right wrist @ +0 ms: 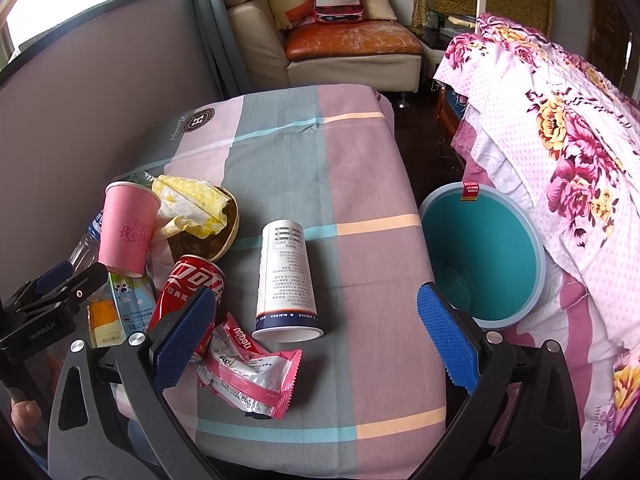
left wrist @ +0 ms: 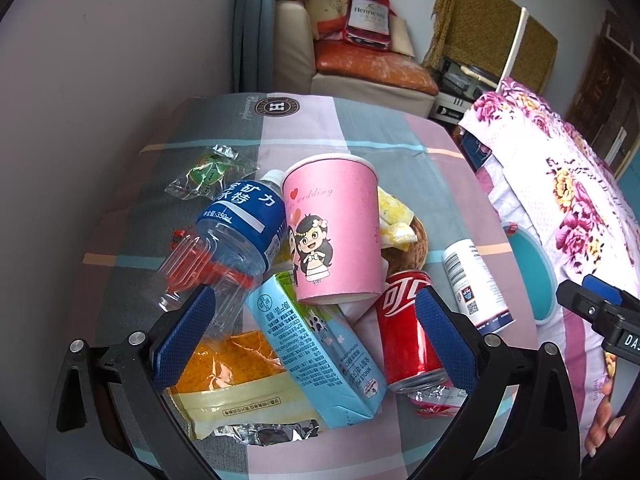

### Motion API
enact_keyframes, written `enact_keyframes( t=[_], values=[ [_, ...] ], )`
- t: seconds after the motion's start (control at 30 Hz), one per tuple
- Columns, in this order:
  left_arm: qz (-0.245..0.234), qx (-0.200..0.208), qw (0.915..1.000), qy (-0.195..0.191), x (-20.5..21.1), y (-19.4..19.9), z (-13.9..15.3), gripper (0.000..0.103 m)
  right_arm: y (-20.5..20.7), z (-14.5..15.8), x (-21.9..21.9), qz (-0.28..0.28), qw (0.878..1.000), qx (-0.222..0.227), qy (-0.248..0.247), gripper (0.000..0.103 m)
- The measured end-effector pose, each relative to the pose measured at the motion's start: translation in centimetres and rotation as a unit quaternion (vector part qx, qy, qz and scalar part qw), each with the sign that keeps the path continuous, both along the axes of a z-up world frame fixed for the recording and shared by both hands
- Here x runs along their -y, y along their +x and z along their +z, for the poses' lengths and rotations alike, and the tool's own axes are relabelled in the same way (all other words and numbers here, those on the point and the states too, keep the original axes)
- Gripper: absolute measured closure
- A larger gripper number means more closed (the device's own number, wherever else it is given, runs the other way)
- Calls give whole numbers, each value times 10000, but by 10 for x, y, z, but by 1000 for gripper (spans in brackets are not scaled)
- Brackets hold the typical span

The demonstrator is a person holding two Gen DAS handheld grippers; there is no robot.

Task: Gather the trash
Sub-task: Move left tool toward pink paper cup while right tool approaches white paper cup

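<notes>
Both grippers look the same. The left gripper has two black arms with triangular cut-outs, and silver round screws sit near the joints. Each finger carries a blue pad with a fine dotted texture. The right gripper has identical blue pads; its body shows white letters "GenRoboAI".

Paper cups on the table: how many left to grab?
2. The pink cup stands upside down on the trash pile at the left; the white cup lies on its side mid-table, nearer the teal bin. Others may be hidden under the pile.
</notes>
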State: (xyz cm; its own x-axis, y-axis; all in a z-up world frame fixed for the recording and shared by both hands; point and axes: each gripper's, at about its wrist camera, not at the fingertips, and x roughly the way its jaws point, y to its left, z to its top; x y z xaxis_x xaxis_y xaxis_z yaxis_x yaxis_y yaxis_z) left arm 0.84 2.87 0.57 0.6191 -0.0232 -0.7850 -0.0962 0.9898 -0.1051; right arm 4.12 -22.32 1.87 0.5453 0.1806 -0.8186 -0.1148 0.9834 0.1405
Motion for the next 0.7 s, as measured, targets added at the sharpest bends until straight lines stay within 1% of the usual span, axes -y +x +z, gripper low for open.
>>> enact_keyframes(
  t=[0.7],
  values=[
    [11,-26,10000,-7,-4,3,1,3,11,7,-8,109,9999,-2,-37,6]
  ],
)
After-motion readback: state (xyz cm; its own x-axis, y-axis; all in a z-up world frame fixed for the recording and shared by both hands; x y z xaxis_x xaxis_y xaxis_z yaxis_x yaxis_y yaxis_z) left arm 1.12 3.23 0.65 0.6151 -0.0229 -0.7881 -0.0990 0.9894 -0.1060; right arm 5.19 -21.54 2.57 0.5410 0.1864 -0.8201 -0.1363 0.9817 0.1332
